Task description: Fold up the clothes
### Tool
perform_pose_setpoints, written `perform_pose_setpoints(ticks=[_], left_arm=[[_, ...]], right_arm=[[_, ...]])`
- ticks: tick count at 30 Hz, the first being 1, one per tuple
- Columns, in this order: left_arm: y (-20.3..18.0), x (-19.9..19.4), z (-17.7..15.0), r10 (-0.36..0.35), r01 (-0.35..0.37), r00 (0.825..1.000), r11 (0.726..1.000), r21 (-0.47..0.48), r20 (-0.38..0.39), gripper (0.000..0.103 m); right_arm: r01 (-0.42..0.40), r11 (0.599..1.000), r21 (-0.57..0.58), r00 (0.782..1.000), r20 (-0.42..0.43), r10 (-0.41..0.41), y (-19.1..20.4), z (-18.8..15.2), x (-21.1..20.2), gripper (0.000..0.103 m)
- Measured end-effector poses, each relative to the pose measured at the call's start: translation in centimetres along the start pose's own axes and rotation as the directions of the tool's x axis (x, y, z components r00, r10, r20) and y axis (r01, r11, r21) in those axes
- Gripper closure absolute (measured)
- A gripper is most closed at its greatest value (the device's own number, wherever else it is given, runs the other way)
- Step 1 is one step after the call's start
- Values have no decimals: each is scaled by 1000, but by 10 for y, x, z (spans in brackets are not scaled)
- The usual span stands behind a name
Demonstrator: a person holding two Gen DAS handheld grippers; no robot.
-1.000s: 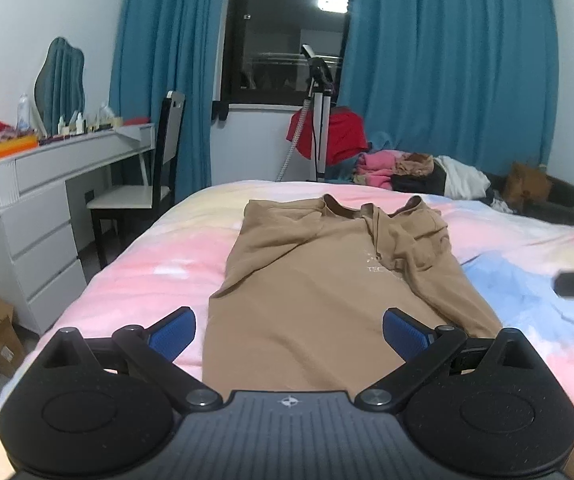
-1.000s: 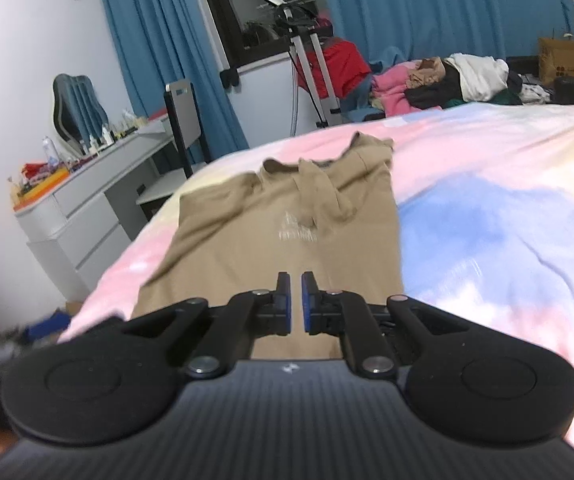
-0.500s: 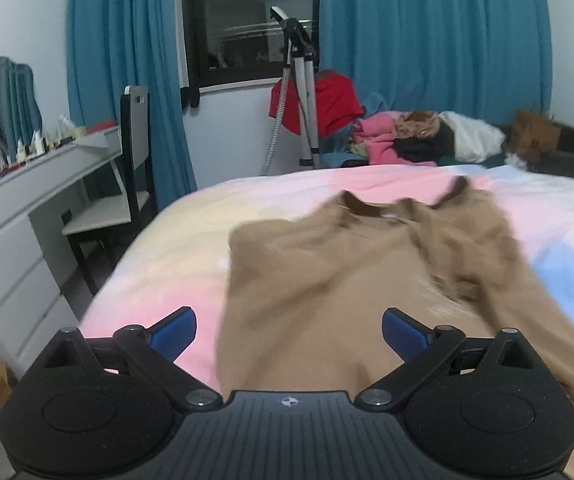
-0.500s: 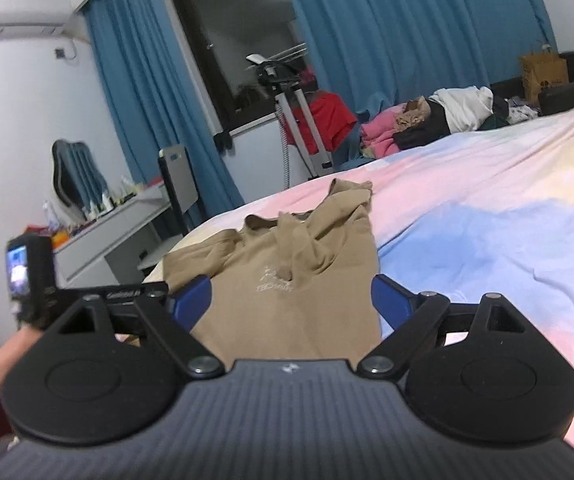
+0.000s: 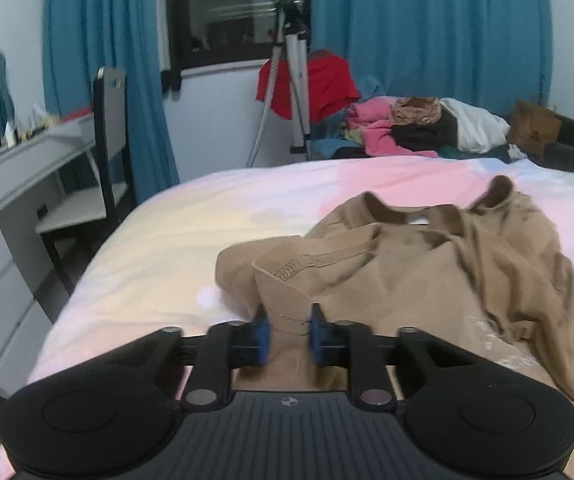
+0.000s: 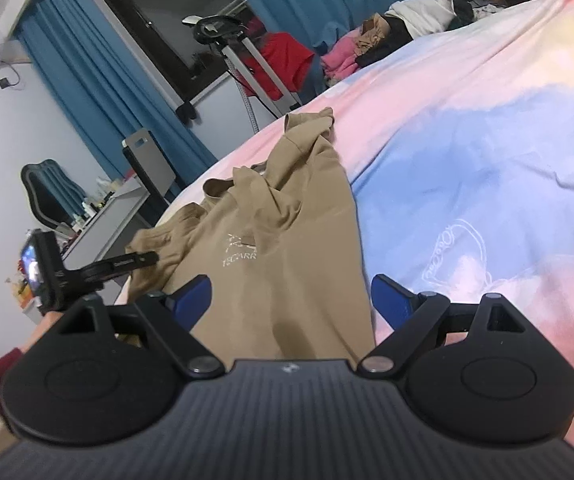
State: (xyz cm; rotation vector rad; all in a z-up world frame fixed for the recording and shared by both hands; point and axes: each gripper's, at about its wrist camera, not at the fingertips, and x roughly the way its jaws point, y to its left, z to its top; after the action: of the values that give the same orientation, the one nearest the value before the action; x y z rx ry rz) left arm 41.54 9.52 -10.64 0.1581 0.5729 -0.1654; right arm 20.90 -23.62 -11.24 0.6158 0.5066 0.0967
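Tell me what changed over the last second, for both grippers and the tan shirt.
The left gripper, open a second ago, has closed on the tan shirt at its left edge and lifted that edge into a fold. The right gripper, shut a second ago, has opened and hovers over the shirt's lower part, holding nothing. The shirt is more rumpled but still lies on the pastel bedspread; the room behind is unchanged.

Dim indoor light, perhaps from overhead; soft motion blur, strong fisheye bending at edges.

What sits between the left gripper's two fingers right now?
In the left wrist view, a bunched hem of the tan shirt sits pinched in the left gripper.
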Motion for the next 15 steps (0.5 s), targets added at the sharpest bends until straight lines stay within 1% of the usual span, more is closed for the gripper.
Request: perform_pose_setpoints(ticks=[2,5,7,9,11,12,13,14,15], left_arm=[[-15,-15,4,0,-1,1000,1000,31,29,89],[-46,-39,14,-22,18,997,998,59,76,89],[-73,-50,16,-31,24,996,996,86,81,89],[-102,-55,13,-50,43,997,992,117,55,89],[-132,-53,3,-71,68,997,983,171,12,87],[-145,-48,-4,-64,64,998,976,206,-9,86],[-158,-42,-10,-55,61,998,969,240,-31,80],[-169,-34,-18,-45,59,997,961,270,-57,77],[-175,-30,-24,-48,68,996,954,291,-75,76]], right_arm=[[3,1000,-14,1000,3,-3,3,-1,-4,15],[11,1000,-25,1000,14,-10,6,-2,-14,15],[16,999,-31,1000,21,-16,7,-1,-21,15],[21,999,-34,999,30,-20,6,0,-27,15],[23,999,-35,999,43,-21,5,2,-31,15],[23,999,-36,999,49,-21,5,3,-32,15],[23,999,-40,998,54,-21,5,3,-32,15],[23,999,-43,998,59,-20,5,3,-32,15],[23,999,-46,998,62,-20,4,3,-32,15]])
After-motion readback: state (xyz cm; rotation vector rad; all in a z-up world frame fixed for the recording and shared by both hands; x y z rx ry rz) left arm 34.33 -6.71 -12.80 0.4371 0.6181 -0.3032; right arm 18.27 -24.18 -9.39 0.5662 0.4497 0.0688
